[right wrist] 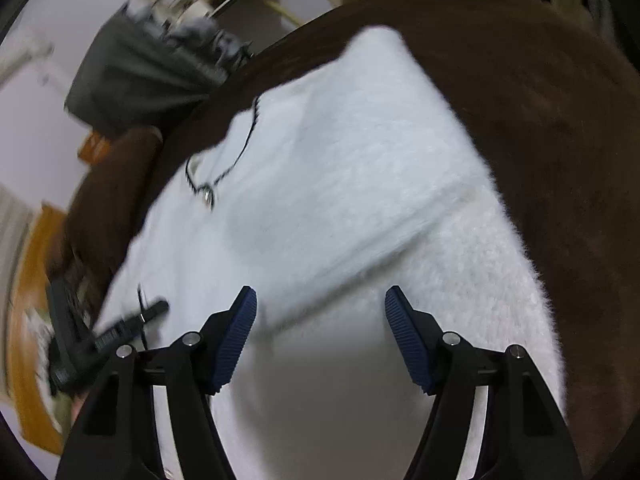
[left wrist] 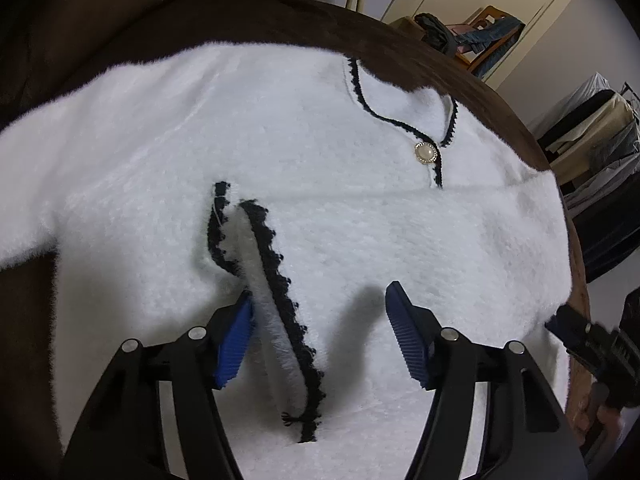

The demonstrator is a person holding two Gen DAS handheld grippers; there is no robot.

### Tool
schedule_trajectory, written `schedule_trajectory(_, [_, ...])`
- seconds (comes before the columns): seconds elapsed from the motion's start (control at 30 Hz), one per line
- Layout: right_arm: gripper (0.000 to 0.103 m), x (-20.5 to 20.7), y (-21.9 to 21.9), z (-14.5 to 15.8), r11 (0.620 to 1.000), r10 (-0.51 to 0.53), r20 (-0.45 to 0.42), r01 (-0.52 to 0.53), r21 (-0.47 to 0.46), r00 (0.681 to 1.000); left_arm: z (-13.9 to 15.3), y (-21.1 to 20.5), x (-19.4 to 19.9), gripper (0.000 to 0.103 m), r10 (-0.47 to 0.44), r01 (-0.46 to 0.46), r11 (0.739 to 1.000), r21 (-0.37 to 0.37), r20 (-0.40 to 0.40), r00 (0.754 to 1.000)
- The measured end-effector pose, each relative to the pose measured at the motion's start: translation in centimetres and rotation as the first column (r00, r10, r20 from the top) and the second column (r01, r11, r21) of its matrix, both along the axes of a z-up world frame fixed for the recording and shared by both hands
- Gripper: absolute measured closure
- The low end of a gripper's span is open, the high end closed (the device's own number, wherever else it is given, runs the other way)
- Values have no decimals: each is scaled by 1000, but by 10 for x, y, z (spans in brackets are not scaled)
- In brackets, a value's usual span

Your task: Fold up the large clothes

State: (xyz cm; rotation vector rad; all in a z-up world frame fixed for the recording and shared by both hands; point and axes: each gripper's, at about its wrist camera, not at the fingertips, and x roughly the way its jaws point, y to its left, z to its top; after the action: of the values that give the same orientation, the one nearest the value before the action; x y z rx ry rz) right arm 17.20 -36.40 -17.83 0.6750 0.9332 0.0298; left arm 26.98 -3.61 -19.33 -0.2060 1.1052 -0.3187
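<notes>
The fluffy white knit cardigan with black scalloped trim (left wrist: 320, 152) lay flat on the brown fabric-covered counter (left wrist: 132, 32), one sleeve already folded across its body and a trimmed cuff (left wrist: 276, 292) standing up near the centre. The left gripper (left wrist: 320, 308) had its jaws apart, straddling that cuff without clamping it. The right gripper (right wrist: 320, 312) hovered over the near right part, jaws apart and empty; judging by this, folding was at an early stage, with the body folds remaining.

Each tool (left wrist: 320, 308) (right wrist: 320, 312) — black arms, silver screws, 2 ribbed blue pads (left wrist: 234, 344).
</notes>
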Motion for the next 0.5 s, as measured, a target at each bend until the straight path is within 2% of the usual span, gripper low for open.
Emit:
schedule_trajectory(0.1, [45, 3, -12, -3, 997, -54, 21, 53, 52, 998, 1, -3, -1, 65, 0, 0, 1000, -8, 13, 1000])
schedule_trajectory(0.13, [52, 5, -17, -4, 995, -72, 28, 70, 77, 997, 1, -2, -1, 73, -3, 4, 1000, -27, 10, 1000])
schedule_trajectory(0.17, [64, 6, -20, -6, 992, -83, 31, 79, 96, 996, 0, -3, -1, 76, -5, 5, 999, -41, 4, 1000])
schedule_trajectory(0.27, [85, 14, -26, -15, 984, -98, 24, 94, 151, 995, 1, -8, -2, 83, -15, 16, 1000, -22, 18, 1000])
schedule_trajectory(0.33, [90, 15, -25, -13, 984, -104, 41, 97, 147, 994, 7, -11, -5, 86, -11, 12, 1000, -13, 43, 999])
schedule_trajectory(0.5, [92, 9, -22, 1, 986, -137, 105, 126, 105, 985, 33, -22, -10, 88, -38, 34, 999, 33, 124, 992])
